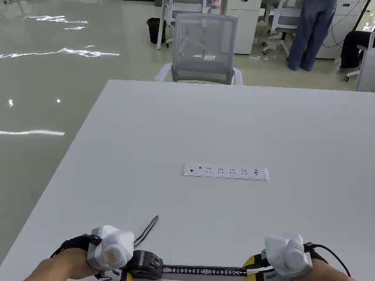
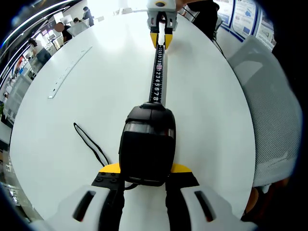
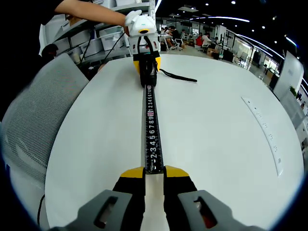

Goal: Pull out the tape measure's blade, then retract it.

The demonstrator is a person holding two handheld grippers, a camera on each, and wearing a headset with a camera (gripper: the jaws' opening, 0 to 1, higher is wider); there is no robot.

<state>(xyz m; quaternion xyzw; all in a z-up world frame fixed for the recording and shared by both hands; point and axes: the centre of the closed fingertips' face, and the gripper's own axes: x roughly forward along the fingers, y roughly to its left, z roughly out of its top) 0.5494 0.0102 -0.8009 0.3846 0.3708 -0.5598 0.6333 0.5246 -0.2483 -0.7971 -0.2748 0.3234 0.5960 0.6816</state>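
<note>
While the left gripper [image 2: 147,171] clamps the black case [image 2: 147,142] between its yellow-tipped jaws, the right gripper [image 3: 154,172] pinches the free end of the blade [image 3: 152,130], with its jaws pressed together on it. The blade is drawn out and runs straight between the two, with its numbered face up, along the near edge of the white worktop [image 1: 176,129].

The head view shows the case towards the near left corner. The blade's end is further right along the same edge. A hand is behind each gripper, and the left hand has a black band round it.

A thin black strap [image 1: 146,230] trails from the case and lies loose on the worktop, pointing away from the near edge. A white power strip [image 1: 225,171] lies flat near the middle of the worktop, well apart from the blade and parallel to it.

At the far edge stands a grey mesh chair [image 1: 204,50], pushed up to the worktop. Beyond it, on the glossy floor, a person in jeans [image 1: 309,32] stands by white cabinets.
</note>
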